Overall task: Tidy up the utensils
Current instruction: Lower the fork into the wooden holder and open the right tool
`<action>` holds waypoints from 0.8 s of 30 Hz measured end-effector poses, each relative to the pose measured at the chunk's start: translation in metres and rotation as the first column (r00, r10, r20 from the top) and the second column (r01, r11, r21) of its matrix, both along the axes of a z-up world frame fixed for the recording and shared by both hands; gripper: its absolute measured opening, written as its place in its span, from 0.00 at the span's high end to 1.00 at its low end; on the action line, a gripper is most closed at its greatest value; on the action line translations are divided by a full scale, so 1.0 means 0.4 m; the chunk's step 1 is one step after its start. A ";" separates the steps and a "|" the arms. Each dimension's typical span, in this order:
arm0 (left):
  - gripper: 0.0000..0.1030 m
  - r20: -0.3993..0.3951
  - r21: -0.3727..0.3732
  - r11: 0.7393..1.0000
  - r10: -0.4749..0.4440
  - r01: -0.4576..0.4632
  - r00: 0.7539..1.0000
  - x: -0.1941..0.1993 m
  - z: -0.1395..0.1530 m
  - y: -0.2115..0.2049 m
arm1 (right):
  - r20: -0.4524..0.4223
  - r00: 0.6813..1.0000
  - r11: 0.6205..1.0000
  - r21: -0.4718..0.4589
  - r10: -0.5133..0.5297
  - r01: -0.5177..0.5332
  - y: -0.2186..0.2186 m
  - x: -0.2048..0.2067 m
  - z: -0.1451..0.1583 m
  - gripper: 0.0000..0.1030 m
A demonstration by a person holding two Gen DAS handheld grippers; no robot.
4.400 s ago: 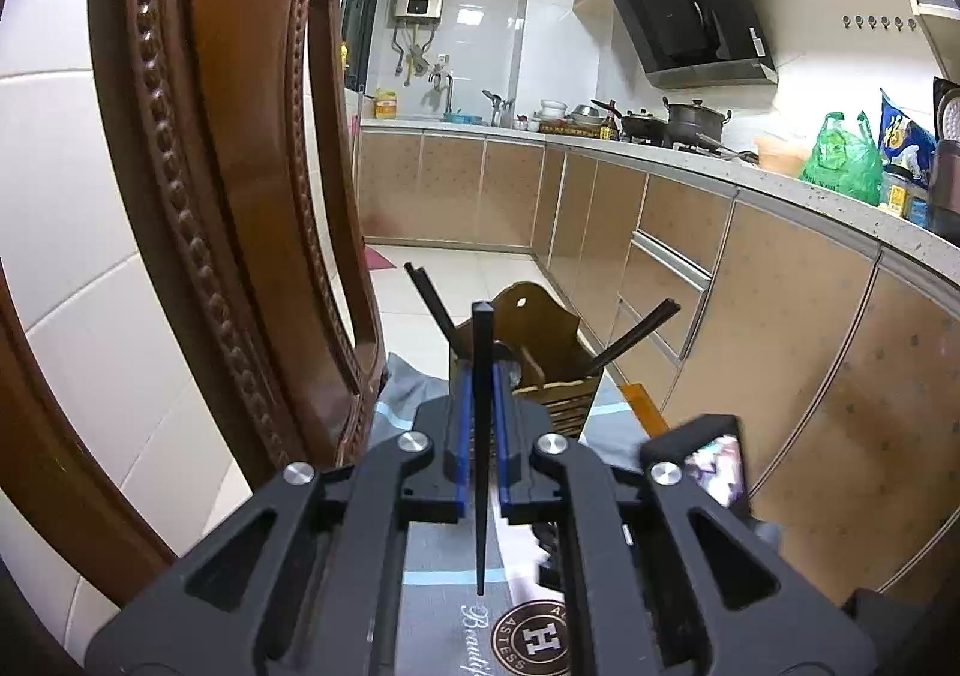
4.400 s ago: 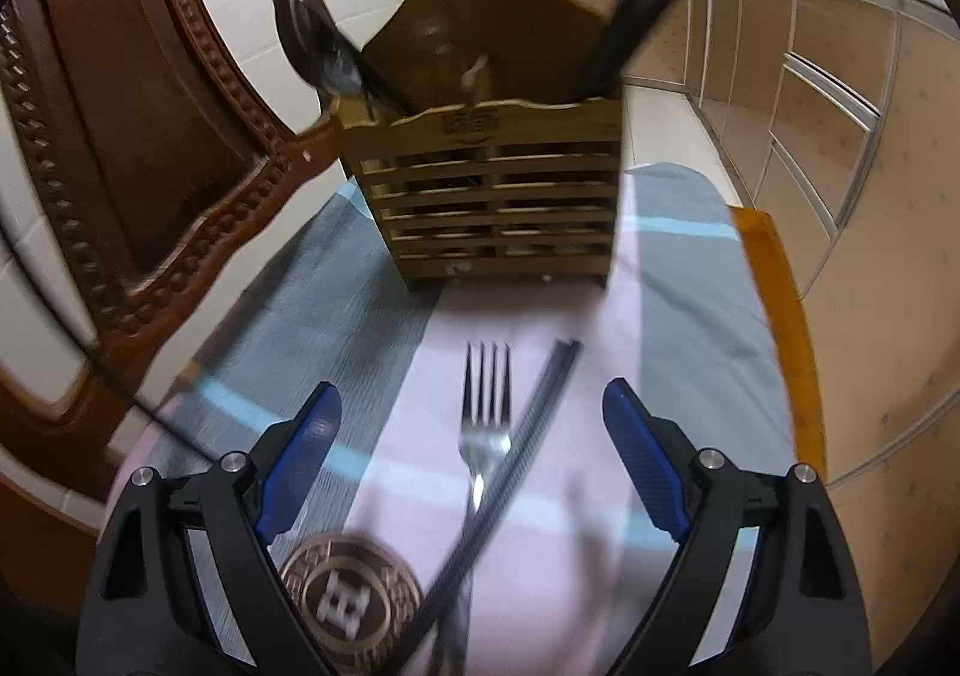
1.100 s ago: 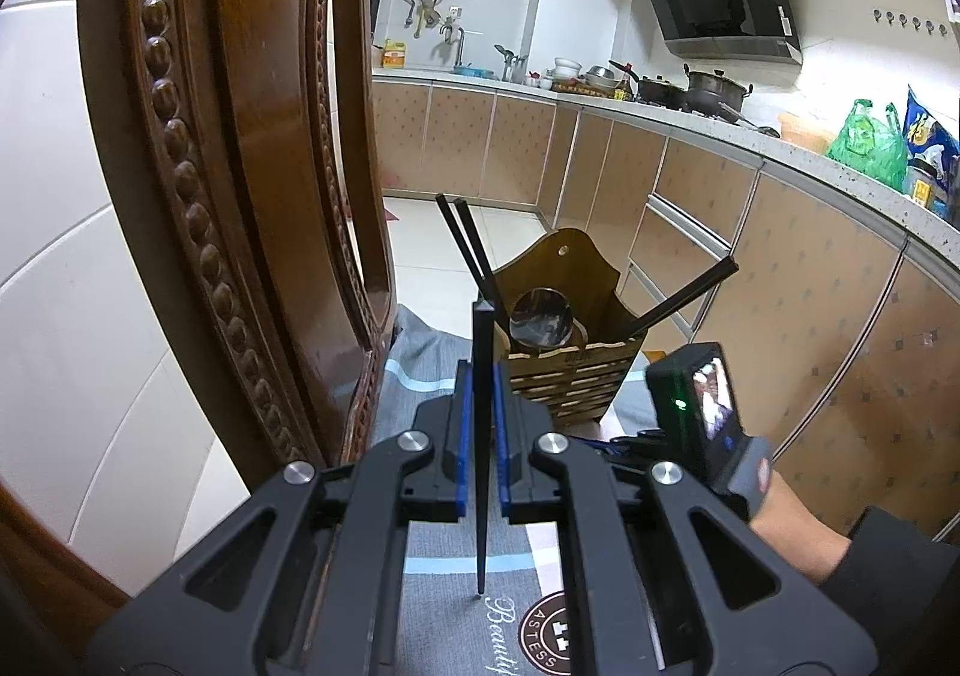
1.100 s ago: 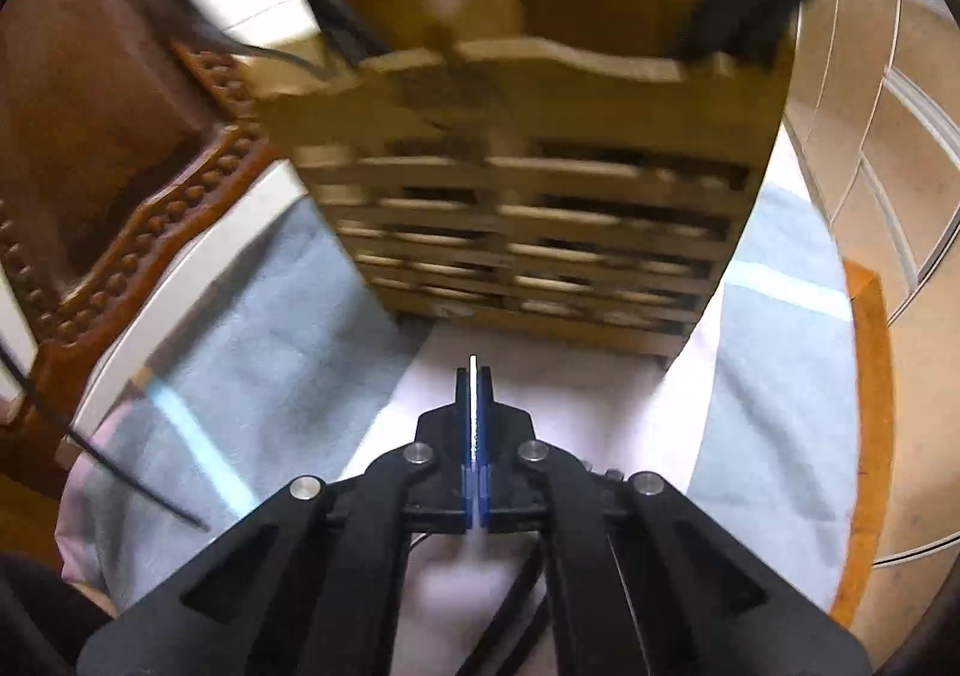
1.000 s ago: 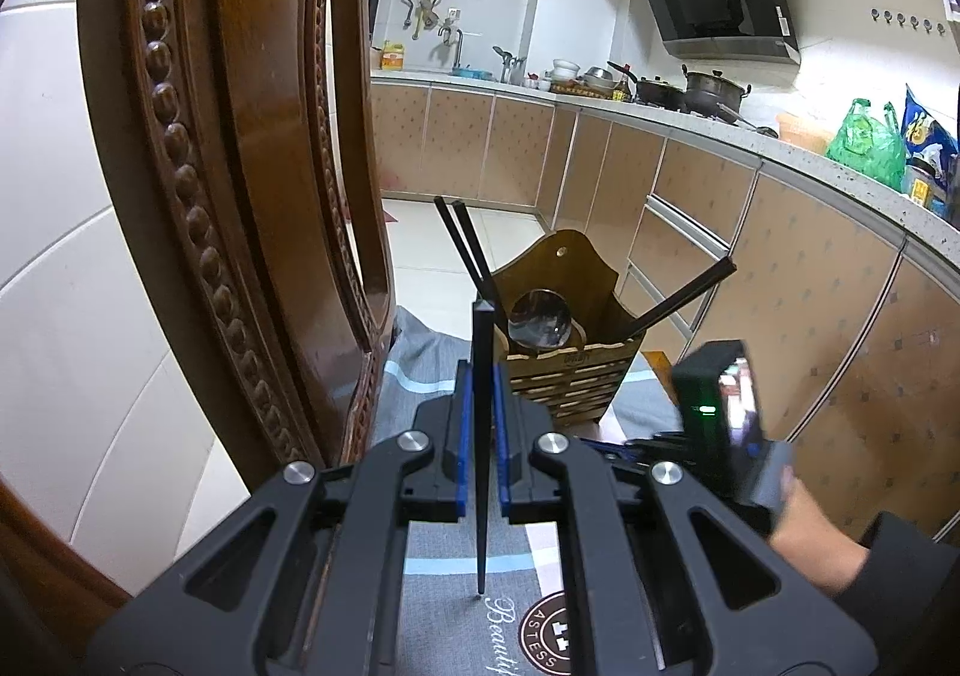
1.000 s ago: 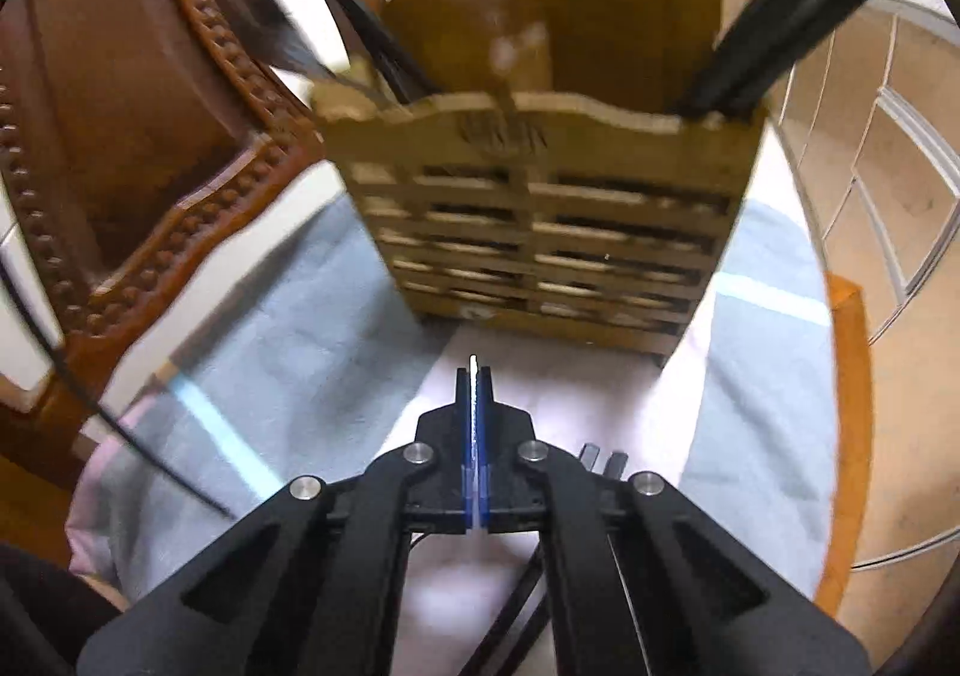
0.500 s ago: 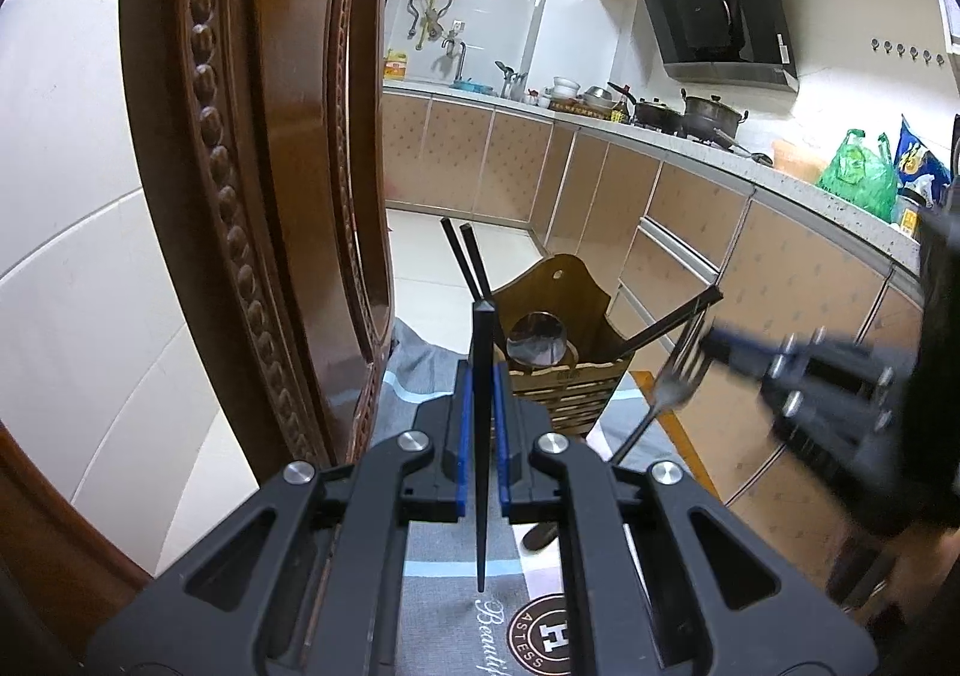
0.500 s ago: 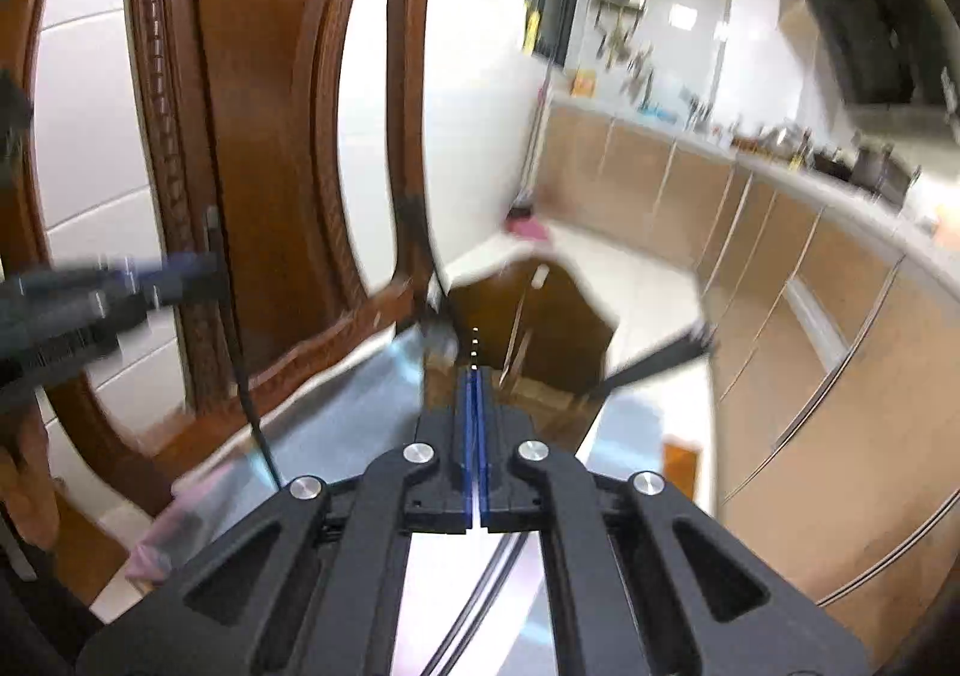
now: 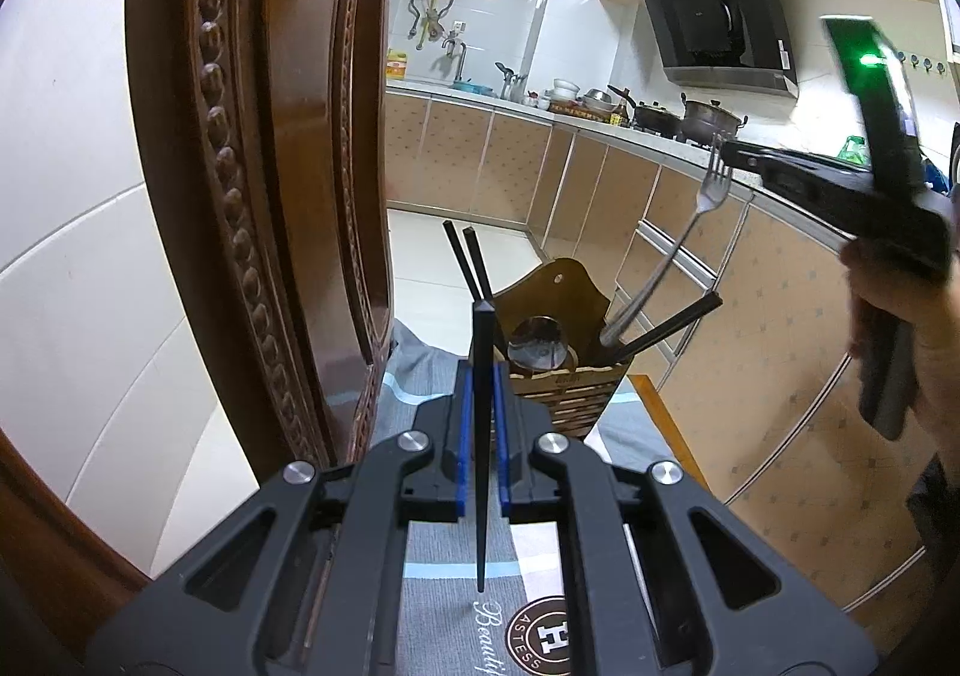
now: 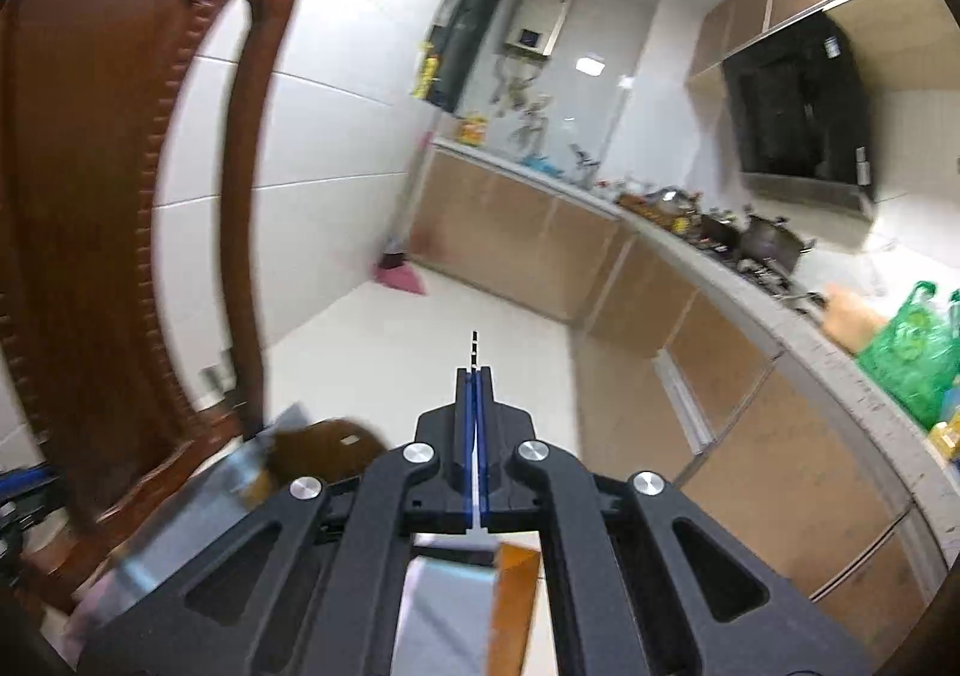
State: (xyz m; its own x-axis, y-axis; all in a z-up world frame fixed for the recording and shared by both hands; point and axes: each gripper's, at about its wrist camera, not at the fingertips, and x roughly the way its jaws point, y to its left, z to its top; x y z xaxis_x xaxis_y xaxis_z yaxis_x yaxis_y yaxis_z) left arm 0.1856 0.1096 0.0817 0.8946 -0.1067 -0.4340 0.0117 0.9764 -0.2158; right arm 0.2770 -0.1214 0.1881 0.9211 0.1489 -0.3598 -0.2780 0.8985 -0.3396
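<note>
Lifted off the cloth since a second ago, the fork [image 9: 690, 232] hangs pinched in the shut right gripper [image 9: 729, 151] at two o'clock above the wooden holder [image 9: 570, 370], ready to drop in, while the left gripper [image 9: 480, 436], clamped on a black chopstick [image 9: 482, 436], waits

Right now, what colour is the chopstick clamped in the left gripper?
Black. The chopstick shows best in the left wrist view, upright between the blue pads.

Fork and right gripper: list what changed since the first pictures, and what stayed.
The fork, then flat on the cloth between open jaws, is now clamped in the right gripper and lifted above the wooden utensil holder, handle hanging toward it. The left gripper stays shut on its black chopstick; the holder has not moved.
</note>
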 end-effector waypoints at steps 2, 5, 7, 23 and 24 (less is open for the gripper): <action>0.94 0.000 0.001 1.000 0.002 -0.002 1.000 0.000 0.000 0.000 | 0.010 1.000 1.000 -0.002 -0.029 0.029 0.005 0.030 -0.027 0.98; 0.94 -0.002 0.001 1.000 0.004 -0.004 1.000 0.004 -0.001 -0.001 | -0.009 0.999 0.999 -0.009 -0.052 0.052 0.018 0.063 -0.096 0.98; 0.94 -0.005 0.001 1.000 0.002 -0.002 1.000 0.006 -0.002 -0.002 | -0.060 0.997 0.999 0.007 -0.046 0.046 0.020 0.087 -0.144 0.98; 0.94 0.085 -0.046 0.999 -0.024 0.028 0.996 -0.037 0.090 -0.013 | -0.092 0.993 0.856 0.517 0.076 -0.017 -0.288 -0.317 -0.313 0.03; 0.94 0.100 -0.053 0.998 -0.019 0.025 0.995 -0.039 0.110 -0.014 | -0.152 0.985 0.868 0.496 0.087 0.000 -0.286 -0.312 -0.342 0.03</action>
